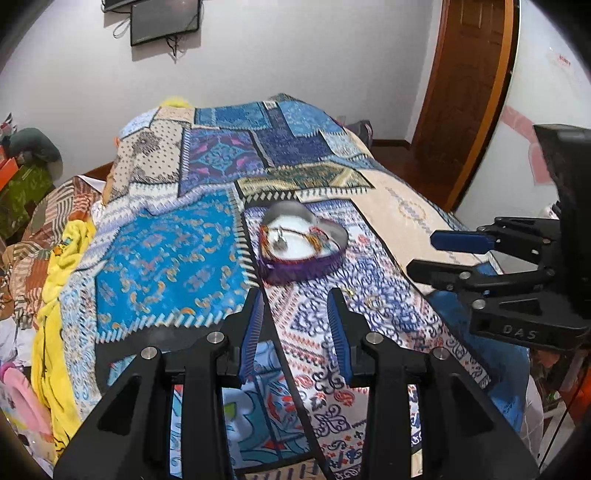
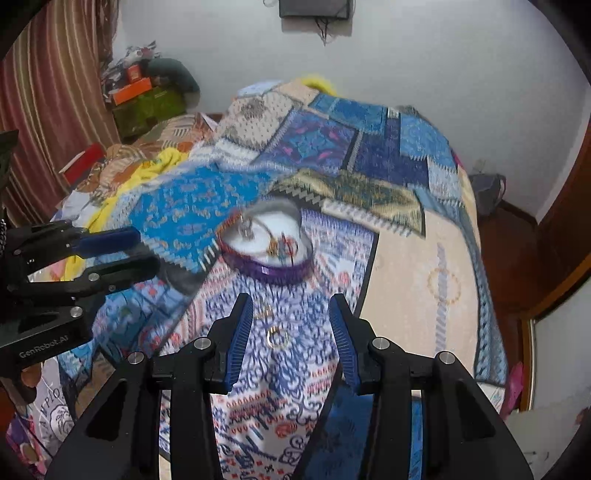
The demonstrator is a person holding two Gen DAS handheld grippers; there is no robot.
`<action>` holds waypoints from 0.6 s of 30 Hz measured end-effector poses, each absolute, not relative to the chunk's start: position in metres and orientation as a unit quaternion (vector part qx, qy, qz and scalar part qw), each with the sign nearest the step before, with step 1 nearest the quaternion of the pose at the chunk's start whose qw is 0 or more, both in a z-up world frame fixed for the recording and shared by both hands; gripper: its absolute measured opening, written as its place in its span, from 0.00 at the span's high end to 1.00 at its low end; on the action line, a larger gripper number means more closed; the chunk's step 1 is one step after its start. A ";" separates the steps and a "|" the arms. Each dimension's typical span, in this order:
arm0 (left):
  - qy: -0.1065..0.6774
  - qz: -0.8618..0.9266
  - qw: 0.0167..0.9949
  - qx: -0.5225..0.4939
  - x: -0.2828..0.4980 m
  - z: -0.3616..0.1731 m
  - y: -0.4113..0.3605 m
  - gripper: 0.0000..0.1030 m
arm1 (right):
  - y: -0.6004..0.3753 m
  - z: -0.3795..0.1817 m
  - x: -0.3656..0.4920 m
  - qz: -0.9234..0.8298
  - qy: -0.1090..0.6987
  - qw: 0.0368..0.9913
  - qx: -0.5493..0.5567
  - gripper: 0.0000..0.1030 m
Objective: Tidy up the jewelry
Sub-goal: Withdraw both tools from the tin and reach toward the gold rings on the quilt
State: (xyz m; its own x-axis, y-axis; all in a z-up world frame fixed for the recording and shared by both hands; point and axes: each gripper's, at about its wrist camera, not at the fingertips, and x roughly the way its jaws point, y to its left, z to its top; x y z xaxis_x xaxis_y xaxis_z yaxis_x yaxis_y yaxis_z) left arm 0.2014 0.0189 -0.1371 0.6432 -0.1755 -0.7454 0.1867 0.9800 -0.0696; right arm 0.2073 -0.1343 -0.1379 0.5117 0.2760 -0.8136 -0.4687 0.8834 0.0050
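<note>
**Both tools spread over the bed, jewelry box ahead**

The left tool (image 1: 295, 295) is spread, w/ nothing between its blue ribbed pads; it hangs above the patchwork bedspread in blue, beige and red prints (image 1: 177, 240). The right tool (image 2: 291, 302) is spread too, also empty, approx. beside the left one.

The heart-shaped box w/ purple wall and white inside (image 1: 306, 267) lies on the bedspread just ahead of both tools. In the box are a few pieces: a silver dangling earring (image 1: 279, 238) and a multicolour beaded bracelet (image 1: 317, 236), tangled a bit; details are blurred.

On the bedspread, between the box and the right tool, lie two small gold pieces: a gold ring (image 2: 277, 338) and a small gold earring (image 2: 263, 314), near each other but apart, outside the box.

Background: white wall, a black screen on the wall (image 1: 166, 20), a brown wooden door (image 1: 465, 92), a yellow cloth (image 1: 59, 280) at the left edge of the bed.
</note>
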 end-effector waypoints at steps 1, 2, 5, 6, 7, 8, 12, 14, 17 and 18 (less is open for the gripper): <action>0.413 -0.101 0.905 0.007 0.201 -0.140 0.018 0.64 | -0.135 -0.142 0.207 0.214 0.450 0.860 -0.109 0.62; 0.418 -0.102 0.903 0.006 0.201 -0.144 0.017 0.63 | -0.135 -0.147 0.207 0.213 0.457 0.857 -0.109 0.62; 0.431 -0.107 0.896 0.001 0.202 -0.156 0.014 0.63 | -0.138 -0.166 0.208 0.215 0.480 0.844 -0.107 0.62; 0.437 -0.109 0.893 0.000 0.202 -0.161 0.013 0.63 | -0.139 -0.171 0.207 0.215 0.485 0.841 -0.108 0.62; 0.440 -0.110 0.891 -0.001 0.202 -0.164 0.013 0.63 | -0.139 -0.176 0.207 0.215 0.490 0.838 -0.110 0.62; 0.444 -0.110 0.889 -0.003 0.202 -0.168 0.013 0.63 | -0.138 -0.181 0.208 0.216 0.495 0.834 -0.111 0.62; 0.455 -0.117 0.882 -0.015 0.198 -0.180 0.012 0.63 | -0.135 -0.194 0.206 0.226 0.511 0.821 -0.114 0.62; 0.461 -0.123 0.879 -0.019 0.197 -0.186 0.010 0.63 | -0.133 -0.195 0.205 0.227 0.505 0.824 -0.122 0.62; 0.469 -0.131 0.873 -0.018 0.197 -0.193 0.007 0.63 | -0.130 -0.194 0.209 0.233 0.503 0.823 -0.124 0.62; 0.471 -0.132 0.872 -0.017 0.197 -0.196 0.005 0.63 | -0.129 -0.195 0.210 0.235 0.504 0.822 -0.124 0.62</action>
